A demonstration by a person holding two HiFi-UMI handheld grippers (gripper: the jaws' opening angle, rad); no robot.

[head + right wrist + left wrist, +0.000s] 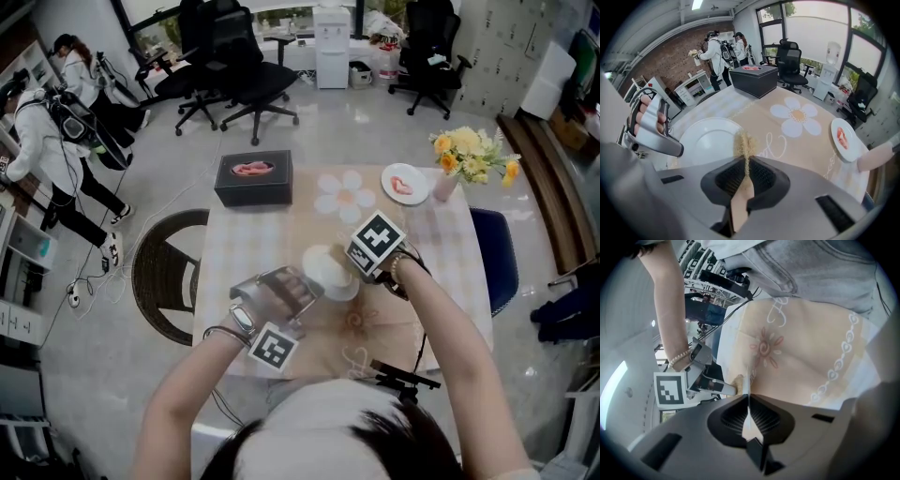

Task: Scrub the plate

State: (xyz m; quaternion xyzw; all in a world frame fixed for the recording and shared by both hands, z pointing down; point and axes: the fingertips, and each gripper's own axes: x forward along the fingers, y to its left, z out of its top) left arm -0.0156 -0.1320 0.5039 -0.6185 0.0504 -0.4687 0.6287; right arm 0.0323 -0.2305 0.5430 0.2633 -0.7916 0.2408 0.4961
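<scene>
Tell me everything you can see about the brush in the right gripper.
The brush is small, with a pale wooden handle and a tuft of tan, frayed bristles. The right gripper is shut on the handle, so the tuft sticks out forward past the jaws. The bristles sit over the rim of the white plate, whose edge the left gripper clamps. Whether they press on it can't be told.

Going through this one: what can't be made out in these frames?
Brush contact: in the head view the right gripper covers where the brush meets the plate; the right gripper view leaves touching unclear.
Plate's face: the left gripper view shows only its thin edge, held by the left gripper.
Pink thing on the black box: too small in both views.
</scene>
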